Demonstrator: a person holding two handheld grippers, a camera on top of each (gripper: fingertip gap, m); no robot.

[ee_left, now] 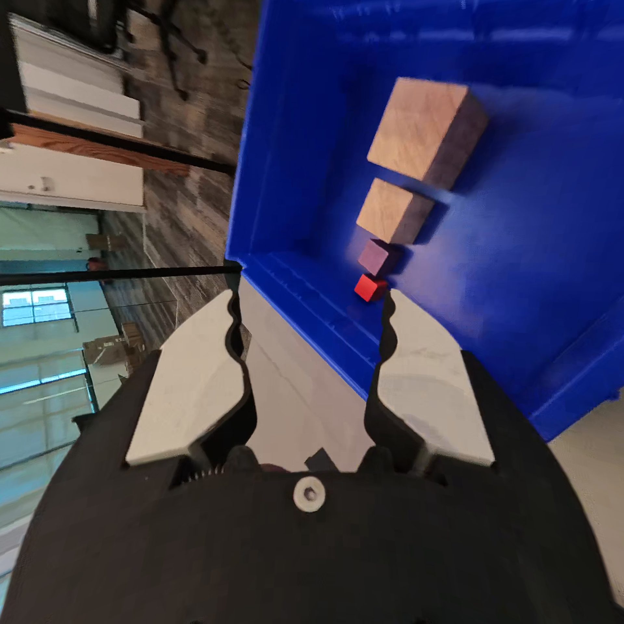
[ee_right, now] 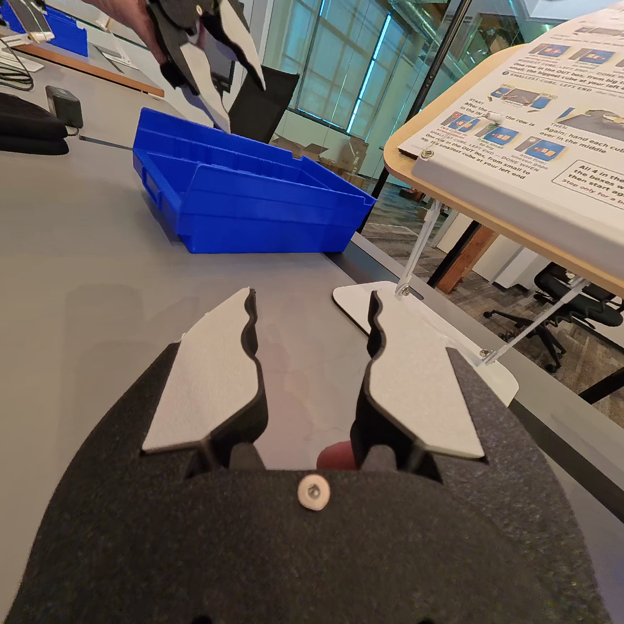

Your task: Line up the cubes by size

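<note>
Four cubes are sitting in a row inside the blue bin [ee_left: 506, 304], just ahead of the left tongs [ee_left: 310, 293]: large wooden cube [ee_left: 418, 128], medium wooden cube [ee_left: 388, 209], purple cube [ee_left: 374, 256], red cube [ee_left: 368, 287] nearest the right fingertip. Both tongs are gaping with nothing between them; the right tongs [ee_right: 312, 293] are hanging over bare desk [ee_right: 101, 253], well apart from the bin. The row is looking finished; any next move probably calls only for checking spacing.
</note>
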